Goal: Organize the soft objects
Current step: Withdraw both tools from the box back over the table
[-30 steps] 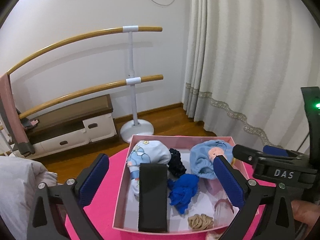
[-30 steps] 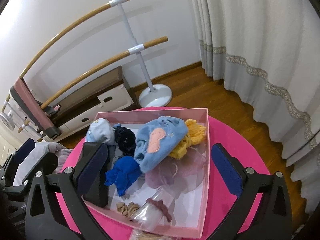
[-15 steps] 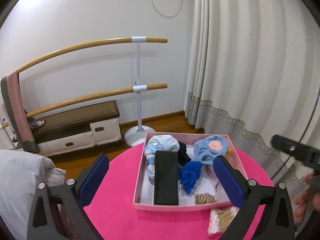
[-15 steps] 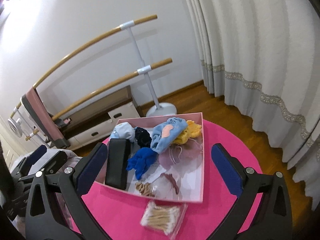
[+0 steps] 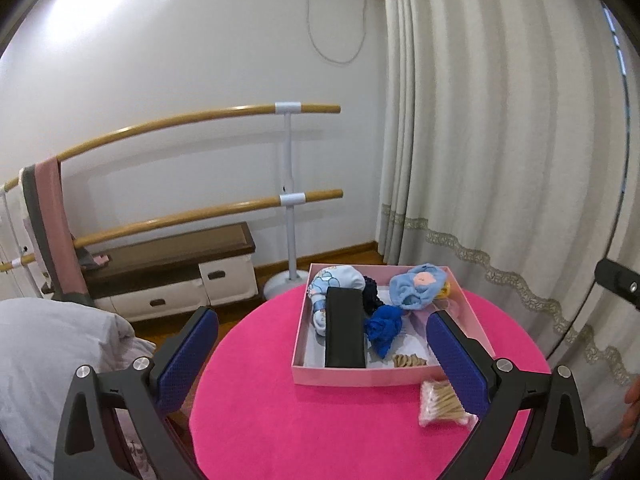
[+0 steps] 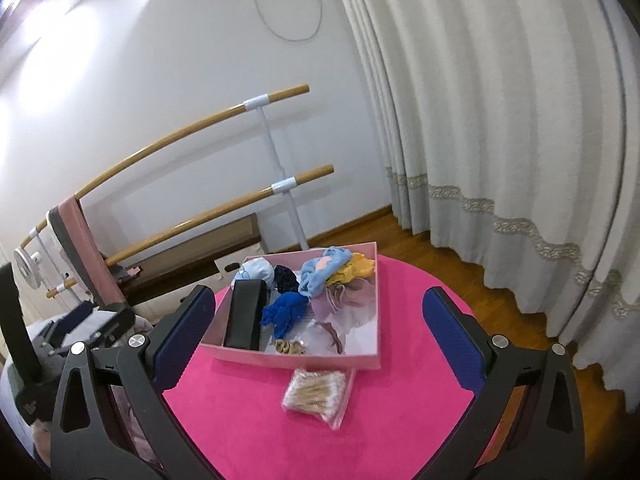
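- Room: white wall, pleated pale curtain [image 5: 500,160] on the right, wooden floor; a two-rail wooden barre [image 5: 200,120] on a white post stands against the wall, a pink-grey cloth [image 5: 52,224] draped over its left end, a low brown-and-white cabinet [image 5: 168,276] beneath it.
- Surface: round table [image 6: 280,420] with a bright pink cover; grey bedding [image 5: 48,360] lies off its left edge.
- Pink box [image 6: 296,360], open-topped, sits on the far half of the table and holds the soft objects: black case [image 6: 245,314] along its left side, royal-blue cloth [image 6: 286,312] at centre, light-blue pieces [image 6: 320,272] and a yellow item [image 6: 360,266] at the back, pale pink gauzy fabric [image 6: 344,304] on the right, a tan bundle [image 6: 290,347] at the near wall.
- Bag of cotton swabs [image 6: 316,392] lies on the table just outside the box's near wall.
- Left gripper [image 5: 320,364]: raised above the table's near side, jaws spread wide, nothing between them.
- Right gripper [image 6: 316,348]: likewise raised, jaws wide apart, empty; box and bag appear between its fingers, well below.
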Demonstrator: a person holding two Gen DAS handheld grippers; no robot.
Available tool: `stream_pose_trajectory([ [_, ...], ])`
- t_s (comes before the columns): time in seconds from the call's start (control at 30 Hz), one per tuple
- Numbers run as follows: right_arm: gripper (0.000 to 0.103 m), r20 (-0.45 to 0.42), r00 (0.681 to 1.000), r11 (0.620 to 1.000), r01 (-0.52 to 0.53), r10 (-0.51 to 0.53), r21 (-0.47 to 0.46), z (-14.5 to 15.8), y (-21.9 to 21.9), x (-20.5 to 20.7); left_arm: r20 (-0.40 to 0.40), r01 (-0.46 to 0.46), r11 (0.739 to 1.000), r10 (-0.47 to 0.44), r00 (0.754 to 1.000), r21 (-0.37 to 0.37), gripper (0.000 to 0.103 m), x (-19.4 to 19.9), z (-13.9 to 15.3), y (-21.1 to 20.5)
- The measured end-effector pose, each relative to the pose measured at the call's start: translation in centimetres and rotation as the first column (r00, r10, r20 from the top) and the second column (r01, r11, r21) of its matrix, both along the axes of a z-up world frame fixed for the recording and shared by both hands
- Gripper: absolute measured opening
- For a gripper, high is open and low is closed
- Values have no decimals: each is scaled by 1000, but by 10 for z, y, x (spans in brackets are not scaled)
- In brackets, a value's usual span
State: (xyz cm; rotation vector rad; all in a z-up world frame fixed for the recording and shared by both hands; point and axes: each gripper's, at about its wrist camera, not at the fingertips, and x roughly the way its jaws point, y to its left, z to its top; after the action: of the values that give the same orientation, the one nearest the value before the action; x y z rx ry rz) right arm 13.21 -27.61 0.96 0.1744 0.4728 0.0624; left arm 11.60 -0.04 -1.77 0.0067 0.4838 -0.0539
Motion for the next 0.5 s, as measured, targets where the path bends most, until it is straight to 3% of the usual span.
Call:
stream_pose_trajectory([
  [0.23,103,10,999,999,42,-42,-32,-12,6,-42,35,10,999,-11,999,33,103,-52,-10,-12],
  [0.5,103,26,998,996,53,-51,-67,-19,22,-78,-10,28,1000,-28,1000,14,103,-94,-23,-16],
])
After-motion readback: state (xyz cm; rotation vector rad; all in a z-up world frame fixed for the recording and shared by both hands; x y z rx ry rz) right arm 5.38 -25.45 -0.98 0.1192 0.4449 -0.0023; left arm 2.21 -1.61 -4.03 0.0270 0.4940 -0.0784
